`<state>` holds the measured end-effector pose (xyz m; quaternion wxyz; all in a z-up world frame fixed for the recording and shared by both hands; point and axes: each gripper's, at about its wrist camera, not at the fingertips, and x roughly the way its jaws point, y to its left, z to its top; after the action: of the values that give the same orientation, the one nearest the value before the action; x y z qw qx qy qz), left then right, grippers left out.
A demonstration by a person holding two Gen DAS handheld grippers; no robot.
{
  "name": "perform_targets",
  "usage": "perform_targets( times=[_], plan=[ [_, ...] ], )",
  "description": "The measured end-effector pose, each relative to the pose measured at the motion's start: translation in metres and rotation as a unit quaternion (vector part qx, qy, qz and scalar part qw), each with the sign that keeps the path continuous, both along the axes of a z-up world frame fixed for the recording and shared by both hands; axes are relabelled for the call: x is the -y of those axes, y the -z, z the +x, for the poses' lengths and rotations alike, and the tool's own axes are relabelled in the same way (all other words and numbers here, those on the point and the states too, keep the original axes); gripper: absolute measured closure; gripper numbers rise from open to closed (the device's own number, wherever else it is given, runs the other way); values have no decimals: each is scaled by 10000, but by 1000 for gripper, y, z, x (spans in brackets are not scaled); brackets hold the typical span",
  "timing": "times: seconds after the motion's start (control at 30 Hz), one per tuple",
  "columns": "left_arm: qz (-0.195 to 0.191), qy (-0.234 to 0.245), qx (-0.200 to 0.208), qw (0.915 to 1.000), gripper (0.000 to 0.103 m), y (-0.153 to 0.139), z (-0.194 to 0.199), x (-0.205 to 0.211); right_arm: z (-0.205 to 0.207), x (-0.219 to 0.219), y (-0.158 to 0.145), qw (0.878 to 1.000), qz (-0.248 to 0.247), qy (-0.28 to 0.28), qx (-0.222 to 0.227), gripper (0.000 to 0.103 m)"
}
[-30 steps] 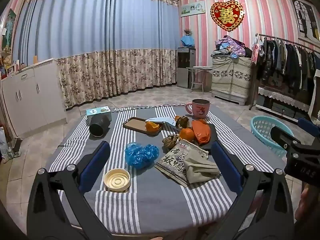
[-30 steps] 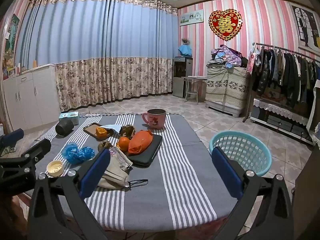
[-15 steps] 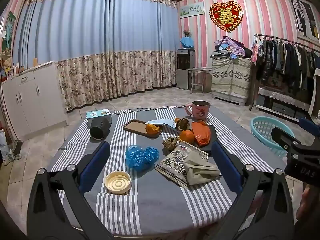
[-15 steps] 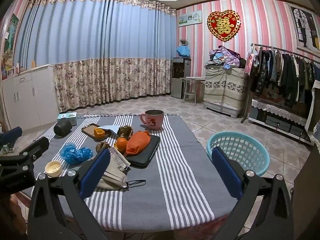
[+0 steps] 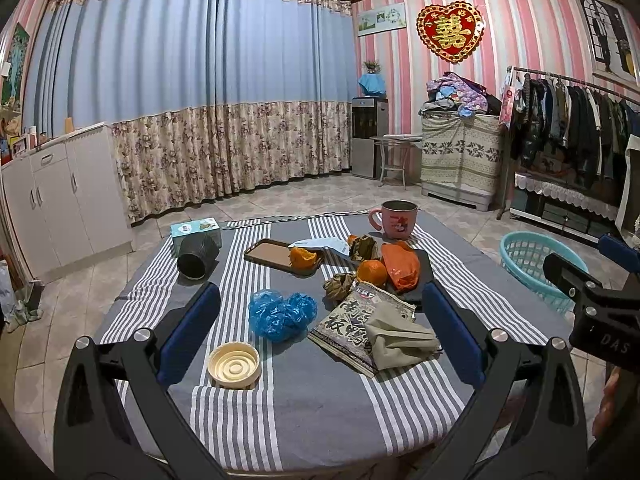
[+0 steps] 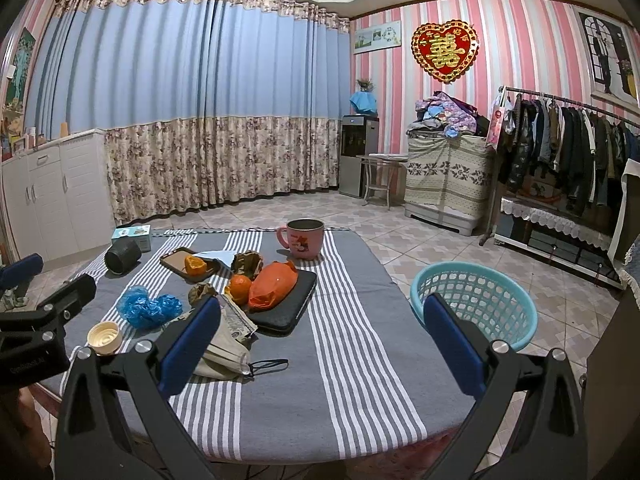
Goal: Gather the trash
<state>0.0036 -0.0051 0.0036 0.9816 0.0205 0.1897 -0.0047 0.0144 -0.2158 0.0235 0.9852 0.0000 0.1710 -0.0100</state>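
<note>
- Left gripper (image 5: 316,338) and right gripper (image 6: 320,338) are both hovering wide apart, holding nothing, at the worktop (image 5: 320,404) near edge.
- Trash is lying mid-worktop: cream lid (image 5: 234,365), blue bags (image 5: 282,313), snack packet (image 5: 360,326); thin plastic is risking slipping out.
- Phone (image 5: 272,255) and pink mug (image 5: 396,219) farther back are risking mistaken grabs; basket (image 6: 474,304) is sitting off-worktop, risking drops.

Left claw (image 5: 320,334) — black arms, blue pads, silver screws, right claw (image 6: 322,338) alike

A lived-in home room: pink striped wallpaper (image 6: 500,40), blue floor-length curtains (image 6: 180,80), laden clothes rack (image 6: 568,140) far right, white cabinets (image 6: 52,196) left, tiled floor, striped tablecloth (image 6: 340,340) near.
</note>
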Motion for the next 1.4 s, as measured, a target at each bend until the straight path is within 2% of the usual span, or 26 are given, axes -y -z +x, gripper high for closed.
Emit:
perform_targets(
  times=[1.07,1.4],
  plan=[
    [8,32,12,10000,5,-3,-3,3,2,-1,3,10000,-14,41,19,4],
    [28,28,24,10000,5,-3,-1,-1,-4,10,3,10000,-19,79,17,4]
  ],
)
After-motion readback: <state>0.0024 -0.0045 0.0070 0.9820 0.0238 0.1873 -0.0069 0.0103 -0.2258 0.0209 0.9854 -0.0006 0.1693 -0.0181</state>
